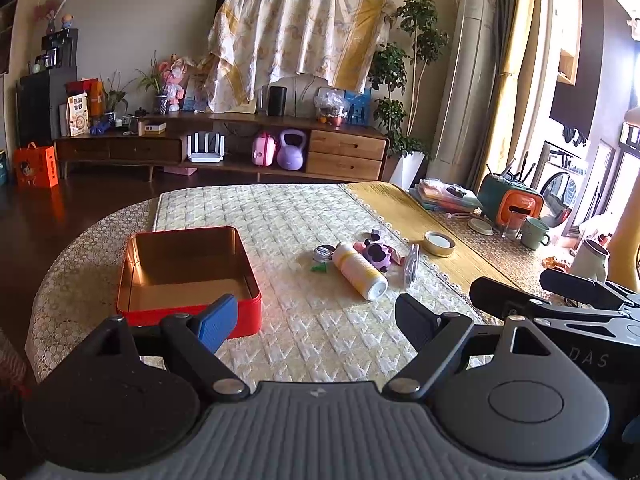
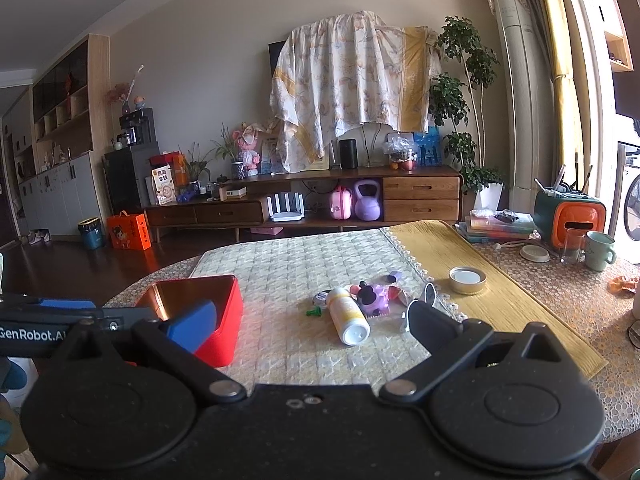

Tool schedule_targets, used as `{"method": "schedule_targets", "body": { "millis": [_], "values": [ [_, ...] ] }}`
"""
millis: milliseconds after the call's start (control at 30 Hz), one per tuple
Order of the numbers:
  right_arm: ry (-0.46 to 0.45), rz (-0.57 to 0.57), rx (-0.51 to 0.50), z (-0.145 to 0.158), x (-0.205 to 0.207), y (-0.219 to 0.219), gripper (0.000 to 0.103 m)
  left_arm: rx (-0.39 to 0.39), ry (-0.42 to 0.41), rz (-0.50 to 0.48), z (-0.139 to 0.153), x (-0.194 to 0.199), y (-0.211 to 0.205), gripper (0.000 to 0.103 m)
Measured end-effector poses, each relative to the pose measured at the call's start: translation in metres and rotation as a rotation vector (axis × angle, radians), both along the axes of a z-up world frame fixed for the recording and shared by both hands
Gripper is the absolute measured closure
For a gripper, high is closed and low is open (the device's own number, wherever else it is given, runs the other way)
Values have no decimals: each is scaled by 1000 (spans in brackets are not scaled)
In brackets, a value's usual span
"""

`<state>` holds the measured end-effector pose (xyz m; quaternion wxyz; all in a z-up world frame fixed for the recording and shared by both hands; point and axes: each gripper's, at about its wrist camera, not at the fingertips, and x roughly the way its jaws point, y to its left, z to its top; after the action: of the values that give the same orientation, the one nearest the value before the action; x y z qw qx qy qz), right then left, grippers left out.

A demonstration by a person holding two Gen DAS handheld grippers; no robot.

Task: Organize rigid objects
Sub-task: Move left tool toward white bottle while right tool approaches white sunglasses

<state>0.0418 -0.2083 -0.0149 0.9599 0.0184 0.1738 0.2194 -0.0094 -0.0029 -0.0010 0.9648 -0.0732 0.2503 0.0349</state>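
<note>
Red-walled and gold inside, the rectangular metal tin [image 1: 188,272] sits toward the left edge of the quilted cream table cover [image 1: 280,216], nothing showing in the part of its floor the frames reveal. Just right of it, mid-cover, lies the jumble to be sorted: a white and yellow plastic bottle [image 1: 359,269] on its side, a purple and black toy figure [image 1: 378,255] touching its far end, a small round metal tin [image 1: 324,253] and a green plastic bit [image 1: 319,267] beside it. A gold-rimmed round lid [image 1: 439,242] rests apart on the yellow runner [image 1: 416,224].

Nothing looks packed yet, so this reads as the opening step. The left gripper [image 1: 316,320] hovers spread wide and empty near the cover's near edge; the right gripper [image 2: 312,322] is likewise agape, holding nothing. Next move likely calls for descending on the bottle and straddling its round body squarely, since it may roll.

The tin's near floor hides behind a blue finger pad [image 1: 216,326], and the pile's smaller pieces are too tangled to identify.
</note>
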Motion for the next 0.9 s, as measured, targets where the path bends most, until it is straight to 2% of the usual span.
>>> {"method": "schedule_targets", "body": {
  "millis": [400, 667, 900],
  "values": [
    [26, 6, -8, -7, 10, 0, 0, -24, 33, 1, -8, 10, 0, 17],
    [78, 10, -3, -19, 36, -3, 0, -57, 106, -20, -17, 40, 4, 17],
    [127, 3, 15, -31, 62, -5, 0, 18, 139, -12, -23, 71, -3, 17]
  ]
}}
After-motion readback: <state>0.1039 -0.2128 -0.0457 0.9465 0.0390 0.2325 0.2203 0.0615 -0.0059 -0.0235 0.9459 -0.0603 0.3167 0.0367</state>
